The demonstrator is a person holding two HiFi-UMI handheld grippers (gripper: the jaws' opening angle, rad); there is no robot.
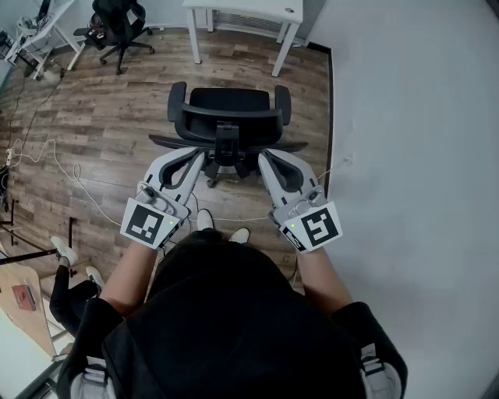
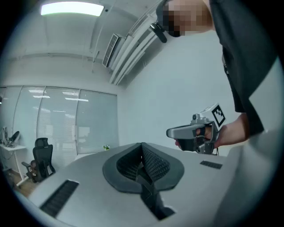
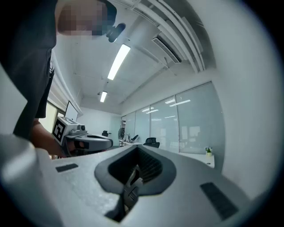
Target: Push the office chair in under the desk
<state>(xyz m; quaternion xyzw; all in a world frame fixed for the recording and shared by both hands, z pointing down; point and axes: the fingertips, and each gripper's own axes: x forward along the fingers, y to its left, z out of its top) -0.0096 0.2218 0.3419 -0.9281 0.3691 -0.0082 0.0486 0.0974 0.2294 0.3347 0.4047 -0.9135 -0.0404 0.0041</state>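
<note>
The black office chair stands on the wood floor with its back toward me, facing the white desk at the far edge of the head view. My left gripper and right gripper are held side by side, tips just behind the chair's backrest; I cannot tell whether they touch it. Both are shut with nothing between the jaws. The left gripper view shows its shut jaws and the right gripper beside it. The right gripper view shows its shut jaws and the left gripper. The chair is in neither gripper view.
A white wall runs close along the right. A second black office chair and another white desk stand at the far left. Cables trail over the floor on the left. Someone's legs and white shoes are at the lower left.
</note>
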